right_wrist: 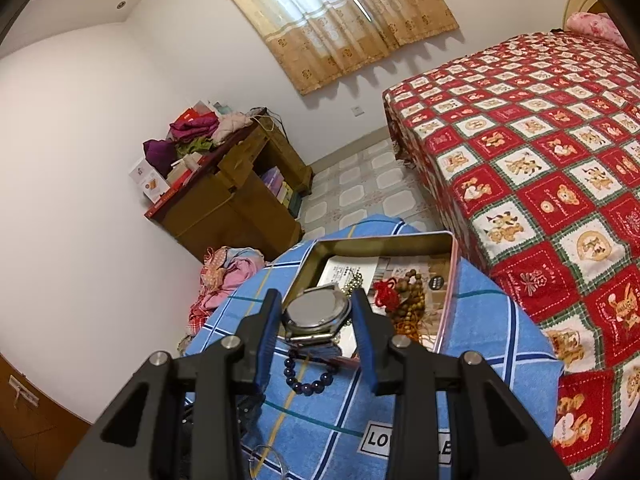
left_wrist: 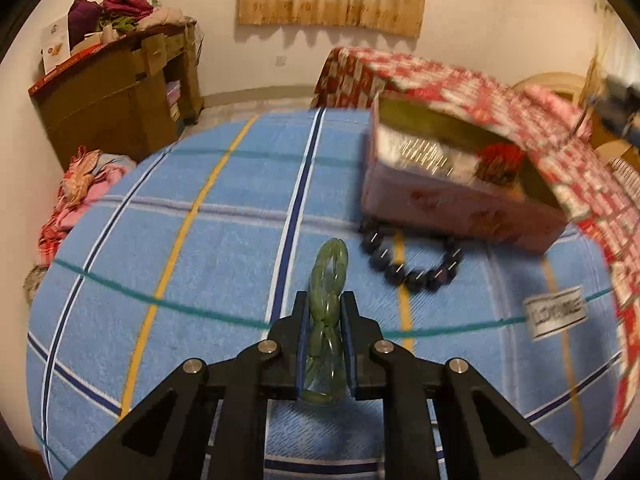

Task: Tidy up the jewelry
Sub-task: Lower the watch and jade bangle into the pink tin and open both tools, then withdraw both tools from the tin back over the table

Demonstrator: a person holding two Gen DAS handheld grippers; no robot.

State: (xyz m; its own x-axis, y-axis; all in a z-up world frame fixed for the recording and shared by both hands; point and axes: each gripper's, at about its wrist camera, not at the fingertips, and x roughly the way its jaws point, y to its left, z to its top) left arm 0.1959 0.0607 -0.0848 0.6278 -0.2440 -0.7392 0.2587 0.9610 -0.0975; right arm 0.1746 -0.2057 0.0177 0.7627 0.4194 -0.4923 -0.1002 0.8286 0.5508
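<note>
My left gripper (left_wrist: 326, 300) is shut on a green jade bangle (left_wrist: 329, 280), held upright above the blue plaid towel (left_wrist: 200, 280). A dark bead bracelet (left_wrist: 412, 264) lies on the towel just right of it, in front of the open pink tin box (left_wrist: 460, 204). My right gripper (right_wrist: 316, 300) is shut on a silver wristwatch (right_wrist: 316, 316), held above the near edge of the tin box (right_wrist: 448, 304). The box holds a brown bead string with a red knot (right_wrist: 404, 300) and a small chain. The dark bead bracelet (right_wrist: 308, 380) lies below the watch.
A bed with a red patchwork cover (right_wrist: 540, 160) stands at the right. A wooden cabinet piled with clothes (right_wrist: 224, 196) stands at the far wall. Crumpled cloth (right_wrist: 228, 276) lies on the floor left of the towel. A thin ring of wire (right_wrist: 266, 462) lies at the towel's near edge.
</note>
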